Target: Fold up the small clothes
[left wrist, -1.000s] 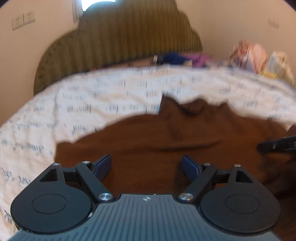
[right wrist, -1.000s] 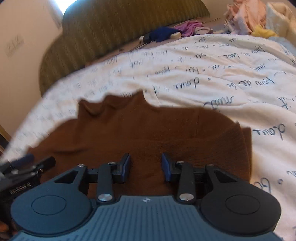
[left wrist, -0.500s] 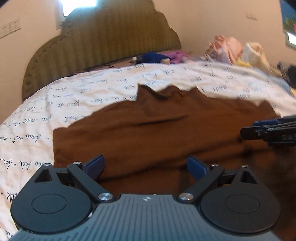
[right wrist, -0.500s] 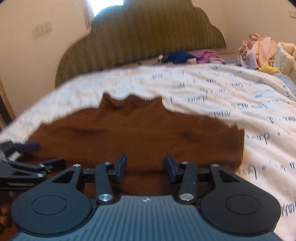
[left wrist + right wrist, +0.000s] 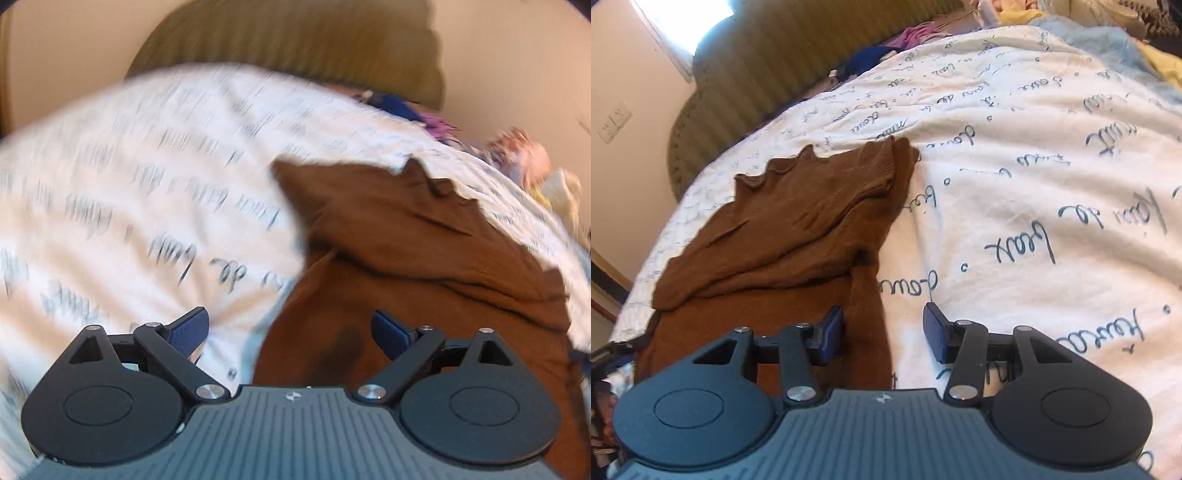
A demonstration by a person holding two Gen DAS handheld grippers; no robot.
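Note:
A brown knit top [image 5: 413,258] lies on the white bedspread with script print [image 5: 147,206], one layer folded over another. It also shows in the right wrist view [image 5: 798,229], with its scalloped neck edge far away. My left gripper [image 5: 290,328] is open and empty, straddling the top's left edge. My right gripper [image 5: 882,332] is open and empty, straddling the top's right edge, its left fingertip [image 5: 831,332] over the cloth.
An olive green headboard [image 5: 768,66] stands at the far end of the bed. Blue and purple clothes [image 5: 886,48] lie by it. A heap of pink and yellow clothes [image 5: 528,158] lies at the right. The white bedspread [image 5: 1052,184] stretches to the right.
Both grippers have swung outward toward the top's side edges and opened wider. The top now lies narrower, with a layer folded over it. The left view is blurred by motion.

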